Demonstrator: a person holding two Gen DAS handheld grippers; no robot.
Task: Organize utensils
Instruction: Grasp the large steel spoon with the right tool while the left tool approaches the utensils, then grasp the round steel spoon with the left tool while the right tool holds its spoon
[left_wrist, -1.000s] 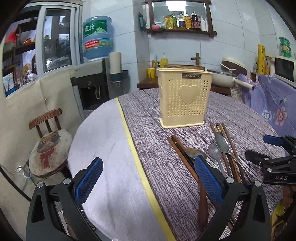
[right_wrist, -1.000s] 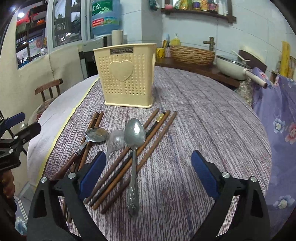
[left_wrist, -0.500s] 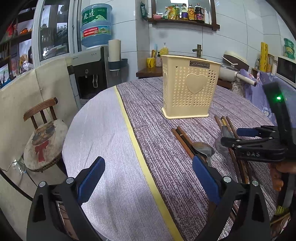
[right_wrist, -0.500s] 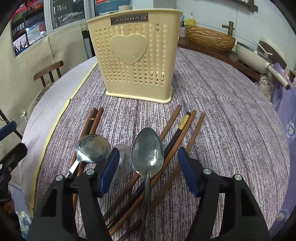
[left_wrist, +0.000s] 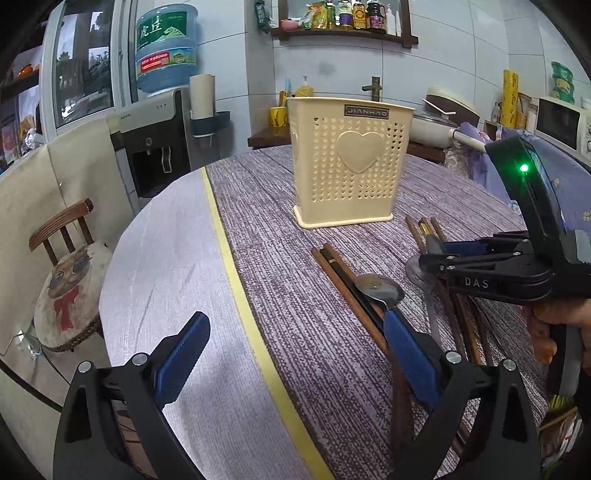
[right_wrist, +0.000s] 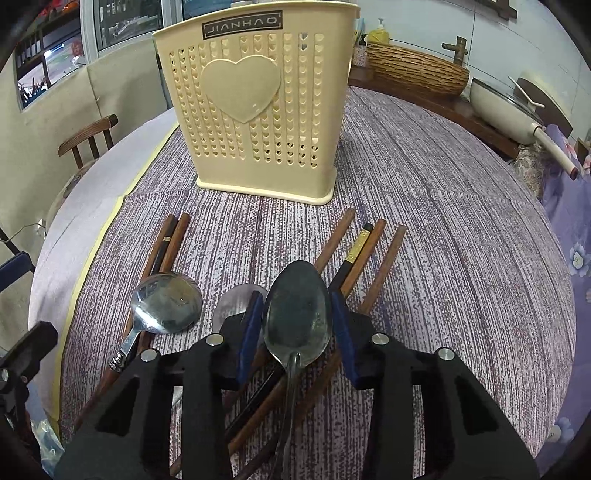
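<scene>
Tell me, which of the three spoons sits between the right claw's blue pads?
The dark, tarnished spoon, rightmost of the three; the shinier round spoon and pale middle spoon lie left, outside the right claw.

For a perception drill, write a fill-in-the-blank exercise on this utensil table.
1. The raised shape on the cream utensil holder is a ____.
2. The right gripper has just been closing its jaws around the bowl of the dark ____.
3. The left gripper has its jaws ____, with nothing between them.
4. The round spoon lies across two wooden ____.

Missing words: heart; spoon; open; chopsticks
</scene>
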